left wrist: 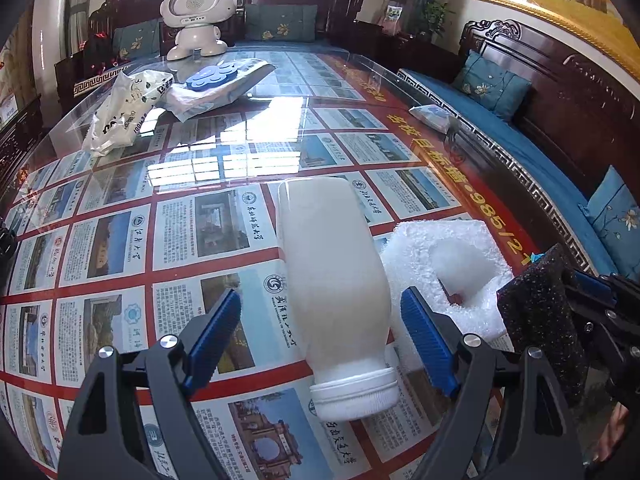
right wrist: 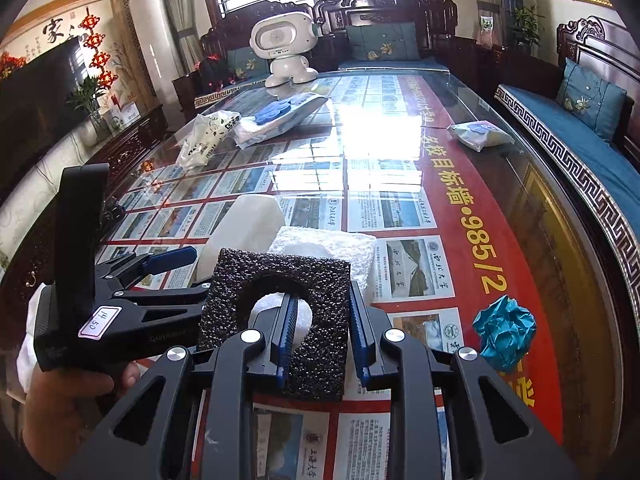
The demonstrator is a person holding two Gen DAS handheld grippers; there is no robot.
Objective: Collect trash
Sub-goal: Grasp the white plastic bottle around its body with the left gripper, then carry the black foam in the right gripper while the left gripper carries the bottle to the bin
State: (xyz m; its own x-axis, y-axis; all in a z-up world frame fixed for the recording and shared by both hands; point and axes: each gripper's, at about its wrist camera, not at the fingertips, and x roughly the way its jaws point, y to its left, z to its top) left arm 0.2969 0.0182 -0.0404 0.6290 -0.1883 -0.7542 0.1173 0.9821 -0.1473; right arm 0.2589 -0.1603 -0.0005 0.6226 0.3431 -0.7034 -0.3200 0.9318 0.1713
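Left claw (left wrist: pixel 320 336): spread wide and empty, its blue ribbed pads standing on either side of a white plastic bottle (left wrist: pixel 334 280), neither pad seen touching it.
Key relation: the bottle lies straight ahead between the pads, on its side on the desk (left wrist: pixel 120 248). Its long axis runs near to far, almost along the claw's own line, with the capped neck at the near end and the base at the far end. The left claw is judged the nearer one, so closing across the body is what the next move calls for.
Bottle's look: milky, translucent, unlabelled, with a white screw cap; smooth and rounded, so it is judged likely to roll or slip if pinched off-centre.
Right claw (right wrist: pixel 320 340): drawn narrow and clamped on a black speckled foam block (right wrist: pixel 276 312) with a round hole; one pad sits inside the hole, the other against the block's right edge.
Just beyond: a white foam piece (left wrist: pixel 444 264) lies just right of the bottle; whether they touch cannot be told.
Further out: a crumpled teal paper ball (right wrist: pixel 505 330) rests to the right near the desk edge; a white printed plastic bag (left wrist: pixel 124 114) and a tissue pack (right wrist: pixel 478 132) lie far off.
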